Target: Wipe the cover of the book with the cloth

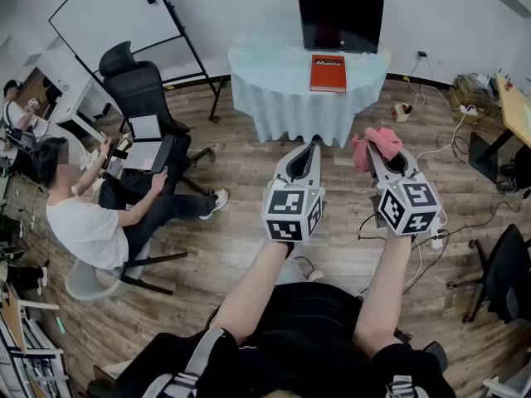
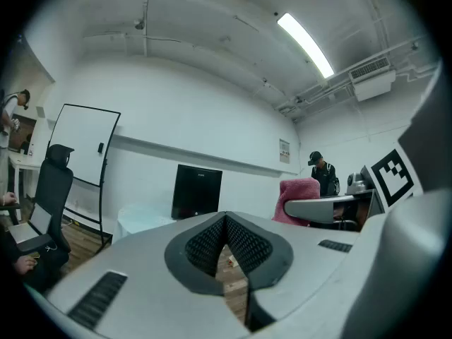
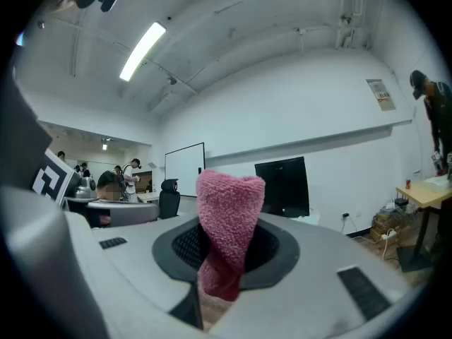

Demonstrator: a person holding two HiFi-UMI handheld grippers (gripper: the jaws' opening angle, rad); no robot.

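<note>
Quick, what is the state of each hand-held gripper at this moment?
Left hand-held gripper: closed, nothing between its jaws.
Right hand-held gripper: closed on the pink cloth.

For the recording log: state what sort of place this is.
Probably an office or lab workroom: a whiteboard on a stand, a black office chair and a dark monitor on a cloth-covered round table, with a seated person working nearby.
</note>
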